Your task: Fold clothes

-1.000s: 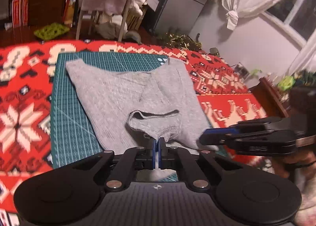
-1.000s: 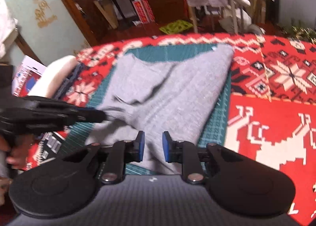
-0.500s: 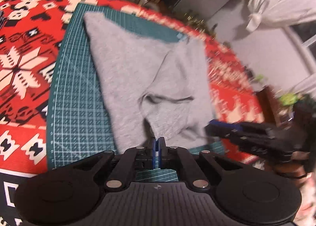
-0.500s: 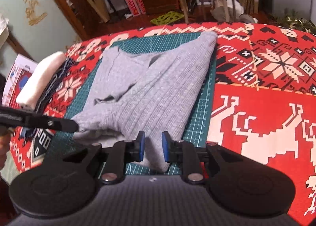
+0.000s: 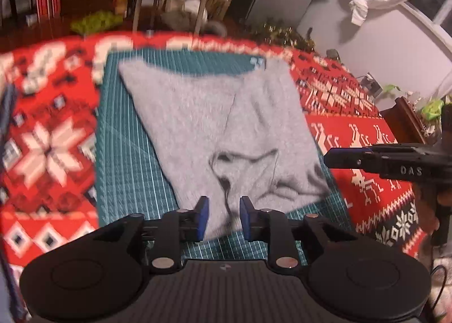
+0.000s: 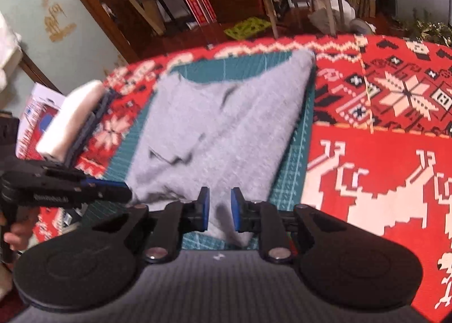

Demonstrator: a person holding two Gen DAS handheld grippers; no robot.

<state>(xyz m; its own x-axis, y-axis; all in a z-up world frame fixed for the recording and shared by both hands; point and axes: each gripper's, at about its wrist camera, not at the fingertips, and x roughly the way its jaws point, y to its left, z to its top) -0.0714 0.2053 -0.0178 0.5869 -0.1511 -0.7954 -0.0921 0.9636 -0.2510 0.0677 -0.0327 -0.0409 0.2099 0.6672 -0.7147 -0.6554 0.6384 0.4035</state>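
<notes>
Grey knit sweater [image 5: 226, 130] lies partly folded on a green cutting mat [image 5: 124, 159], spread over a red patterned cloth [image 5: 48, 147] covering the bench. Poised over the garment's near hem, the left hand-held gripper [image 5: 223, 217] is opening its blue-padded jaws, fabric showing in the gap but not pinched. Beside it, the right hand-held gripper [image 6: 219, 210] hovers over the sweater's near edge, jaws slightly parted, gripping nothing. Folded white cloth [image 6: 67, 119] rests at the bench's left edge.
</notes>
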